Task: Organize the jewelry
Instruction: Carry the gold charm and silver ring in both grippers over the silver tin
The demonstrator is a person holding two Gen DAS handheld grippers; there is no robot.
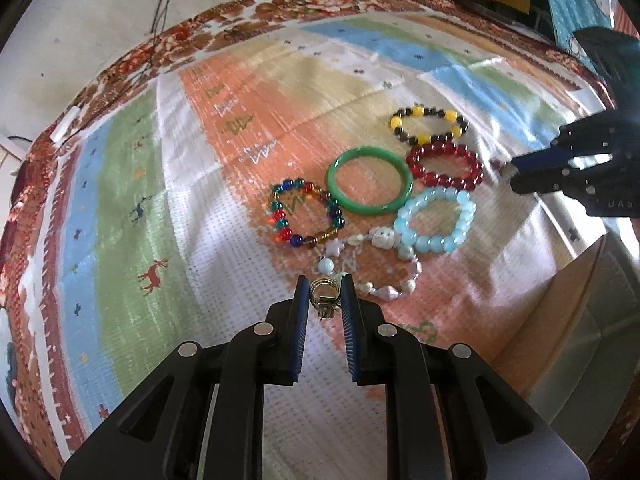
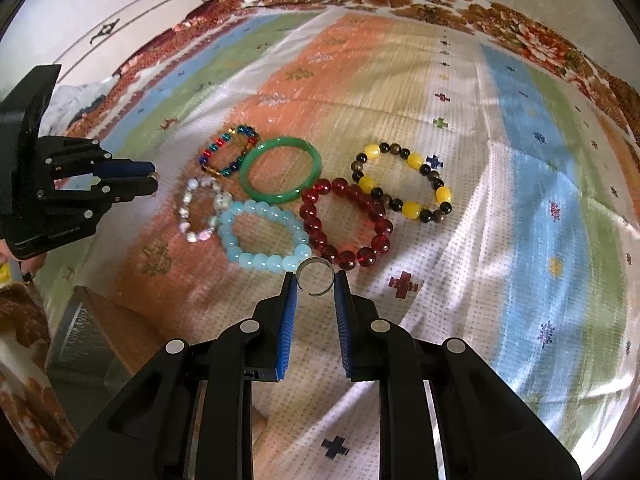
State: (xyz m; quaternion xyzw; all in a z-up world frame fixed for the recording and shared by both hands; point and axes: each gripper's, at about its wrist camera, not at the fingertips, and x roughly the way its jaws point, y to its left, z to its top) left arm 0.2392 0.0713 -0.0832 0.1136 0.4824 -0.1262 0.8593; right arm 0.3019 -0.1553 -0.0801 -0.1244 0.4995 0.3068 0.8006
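Observation:
My left gripper (image 1: 325,293) is shut on a small gold ring (image 1: 323,295) with a setting, held above the cloth. My right gripper (image 2: 315,282) is shut on a thin silver open-band ring (image 2: 316,278). On the cloth below lie several bracelets: a green bangle (image 1: 369,186), a multicoloured bead bracelet (image 1: 305,216), a pale blue bead bracelet (image 1: 436,220), a dark red bead bracelet (image 1: 445,165), a yellow-and-black bead bracelet (image 1: 429,125) and a white shell-and-bead bracelet (image 1: 380,268). The left gripper also shows at the left edge of the right wrist view (image 2: 150,178).
A patterned, striped cloth (image 1: 160,208) covers the surface, with a floral brown border (image 2: 540,36). A brown box with a grey lining (image 2: 92,336) stands near the front edge between the two grippers. Cables (image 1: 160,4) hang at the far side.

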